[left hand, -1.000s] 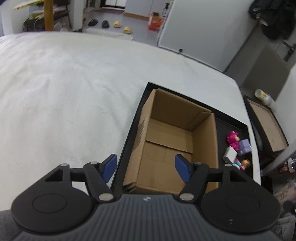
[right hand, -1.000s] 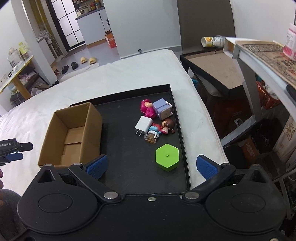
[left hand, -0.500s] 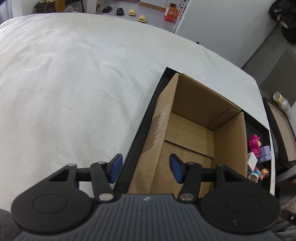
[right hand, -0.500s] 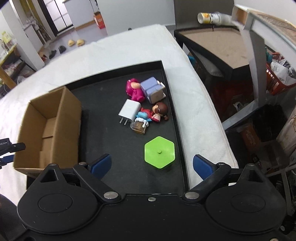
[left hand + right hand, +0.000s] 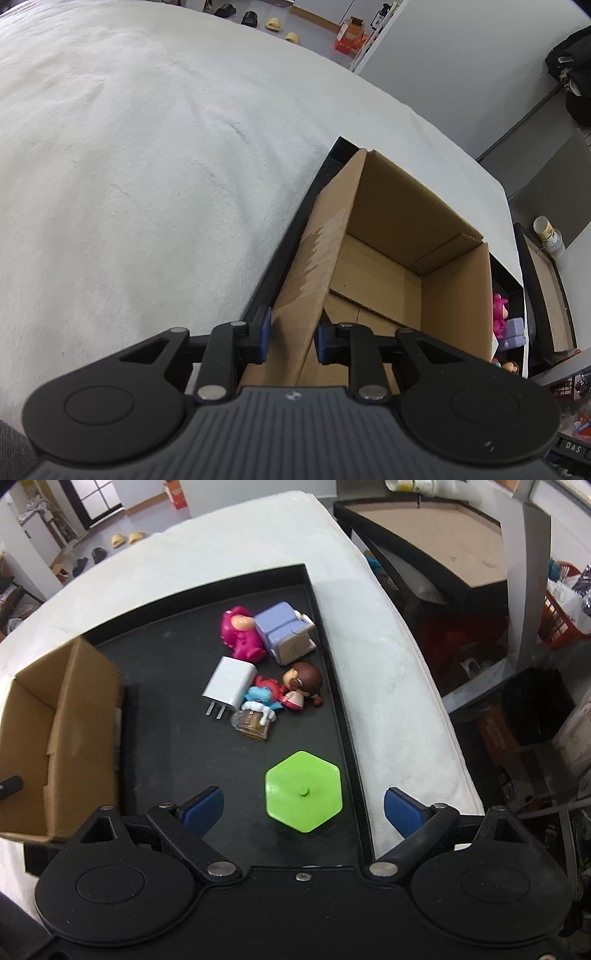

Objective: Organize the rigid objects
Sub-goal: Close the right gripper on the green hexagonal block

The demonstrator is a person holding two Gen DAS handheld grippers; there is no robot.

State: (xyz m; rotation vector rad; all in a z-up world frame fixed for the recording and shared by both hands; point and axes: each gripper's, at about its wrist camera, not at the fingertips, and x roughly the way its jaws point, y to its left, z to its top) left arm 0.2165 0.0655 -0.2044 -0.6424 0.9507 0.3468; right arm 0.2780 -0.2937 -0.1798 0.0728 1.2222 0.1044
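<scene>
Presently the left gripper point(image 5: 291, 341) is clamped on the near wall of the cardboard box point(image 5: 402, 258), which stands at the black tray's point(image 5: 325, 602) left edge. Right gripper point(image 5: 303, 806), jaws wide and closing, straddles the untouched green hexagonal piece point(image 5: 303, 792) near the right edge; next, probably, grasp and box it. Box's near corner is hidden.

The cardboard box point(image 5: 62, 734) stands open-topped at the black tray's point(image 5: 325, 635) left end, its inside bare. Bare tray floor separates it from the toy cluster point(image 5: 269, 664) crowding the far right corner. The green hexagon point(image 5: 303, 792) stands alone nearer, just beside the right rim.
</scene>
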